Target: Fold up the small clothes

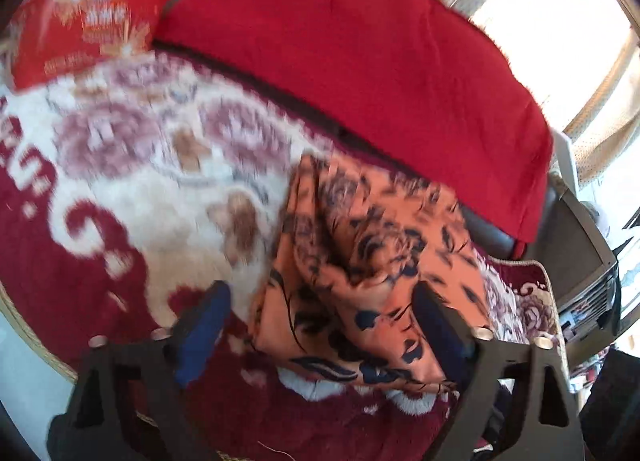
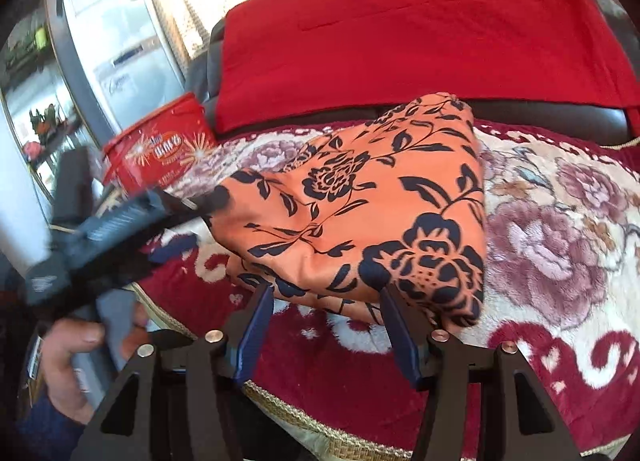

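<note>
place: probably a home | evidence: floral plush blanket point(image 2: 560, 221), curtains point(image 1: 520, 1), biscuit tin point(image 2: 160, 153)

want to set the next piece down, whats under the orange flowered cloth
The orange flowered cloth lies in a loose fold on a plush floral blanket, cream and maroon, which shows all round it. Whatever sits directly beneath the cloth is covered.

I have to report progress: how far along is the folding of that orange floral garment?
Done: the orange floral garment lies folded into a compact bundle on the floral blanket. In hand: nothing; the right hand-held gripper and left hand-held gripper both stand open beside it. Left: perhaps tidying its looser left edge.
</note>
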